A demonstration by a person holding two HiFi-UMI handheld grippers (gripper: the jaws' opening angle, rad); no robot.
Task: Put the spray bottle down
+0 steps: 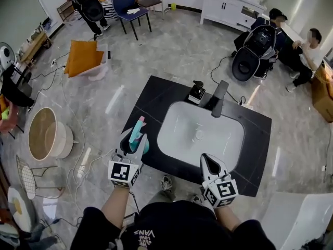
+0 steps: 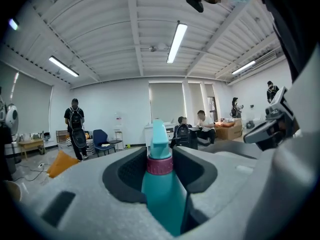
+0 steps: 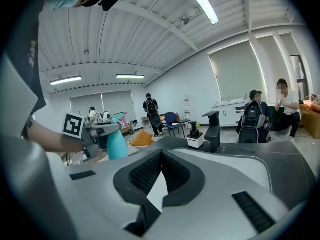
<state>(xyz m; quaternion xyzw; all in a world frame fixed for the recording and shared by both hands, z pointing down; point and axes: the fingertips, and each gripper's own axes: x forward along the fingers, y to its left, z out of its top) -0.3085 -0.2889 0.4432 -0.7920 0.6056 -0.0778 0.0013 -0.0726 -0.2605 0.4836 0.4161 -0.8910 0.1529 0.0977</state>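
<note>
One spray bottle, teal with a pink collar, is clamped upright in the left tongs at the left edge of a black table. The right tongs are clenched on nothing, tips together, by the front rim of the table's single white sink. Behind the sink stand one black tap and one soap dispenser, side by side.

From above, the bottle overlaps the table's left edge; whether its base rests on the top or hangs above it cannot be told. Only the left gripper view shows the grip itself: both dark pads press on the bottle's shoulder just under the collar, with the nozzle rising above them. Only the right gripper view shows the bottle from the side, well apart from the right tongs and to the left of the tap and dispenser.

A bare strip of black table lies between the bottle and the sink's rim, and a narrower one along the front edge. Beyond the table the grey floor is open, with one orange cushion and one blue chair further off. Three people are in the room: one standing by the chair and two seated at the far right.
</note>
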